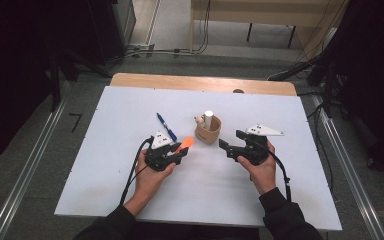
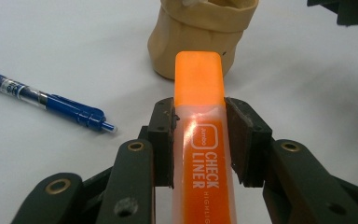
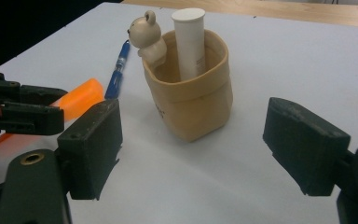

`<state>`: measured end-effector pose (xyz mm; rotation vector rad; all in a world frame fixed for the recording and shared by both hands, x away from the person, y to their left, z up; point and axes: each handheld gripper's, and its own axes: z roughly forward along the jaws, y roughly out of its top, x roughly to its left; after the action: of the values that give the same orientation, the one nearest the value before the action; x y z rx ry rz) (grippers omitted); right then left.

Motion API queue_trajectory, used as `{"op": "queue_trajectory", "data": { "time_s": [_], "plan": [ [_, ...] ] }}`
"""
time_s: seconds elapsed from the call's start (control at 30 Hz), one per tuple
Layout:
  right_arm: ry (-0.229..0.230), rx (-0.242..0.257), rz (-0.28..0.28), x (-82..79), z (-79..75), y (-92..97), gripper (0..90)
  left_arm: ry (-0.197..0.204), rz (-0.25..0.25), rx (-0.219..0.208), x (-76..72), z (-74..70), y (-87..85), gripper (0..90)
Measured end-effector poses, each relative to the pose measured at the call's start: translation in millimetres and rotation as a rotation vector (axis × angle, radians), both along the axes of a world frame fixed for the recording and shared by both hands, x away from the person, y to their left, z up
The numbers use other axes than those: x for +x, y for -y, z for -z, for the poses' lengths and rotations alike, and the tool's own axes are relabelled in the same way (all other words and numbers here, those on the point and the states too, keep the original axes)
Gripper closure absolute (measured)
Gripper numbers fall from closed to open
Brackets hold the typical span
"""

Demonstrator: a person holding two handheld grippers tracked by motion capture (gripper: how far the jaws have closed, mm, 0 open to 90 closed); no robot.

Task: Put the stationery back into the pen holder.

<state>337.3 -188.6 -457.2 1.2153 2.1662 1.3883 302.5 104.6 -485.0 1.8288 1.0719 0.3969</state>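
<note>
I have the left tongs [image 2: 199, 135] pinching an orange highlighter [image 2: 200, 121], both pads pressed flat on its sides just behind the cap, which sticks out ahead of the jaws toward a tan paper pouch [image 2: 200, 39]. From the high view the highlighter [image 1: 184, 144] sits clamped in the left tongs [image 1: 179, 151] just above the white worktop [image 1: 105, 165], near the pouch [image 1: 208, 131] but not touching it. My right tongs [image 3: 191, 149] are spread wide with nothing between them, facing the pouch [image 3: 191, 105], which stands upright and holds a white tube [image 3: 189, 42] and a small bear figure [image 3: 147, 37] at its rim. A blue pen [image 1: 166, 127] lies on the worktop beside the left tongs.
</note>
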Motion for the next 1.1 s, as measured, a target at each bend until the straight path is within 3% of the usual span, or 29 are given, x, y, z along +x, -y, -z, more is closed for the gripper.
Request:
{"op": "queue_trajectory", "data": {
  "time_s": [0.4,1.1],
  "plan": [
    [-0.003,0.000,-0.025,-3.9,1.4,-8.1,18.1,0.030,-0.017,-0.067,2.0,-16.6,-6.9,65.3],
    [-0.010,-0.004,-0.076,-11.7,2.8,-26.0,18.1,0.048,-0.016,-0.111,6.8,-25.9,-2.8,65.3]
  ]
}}
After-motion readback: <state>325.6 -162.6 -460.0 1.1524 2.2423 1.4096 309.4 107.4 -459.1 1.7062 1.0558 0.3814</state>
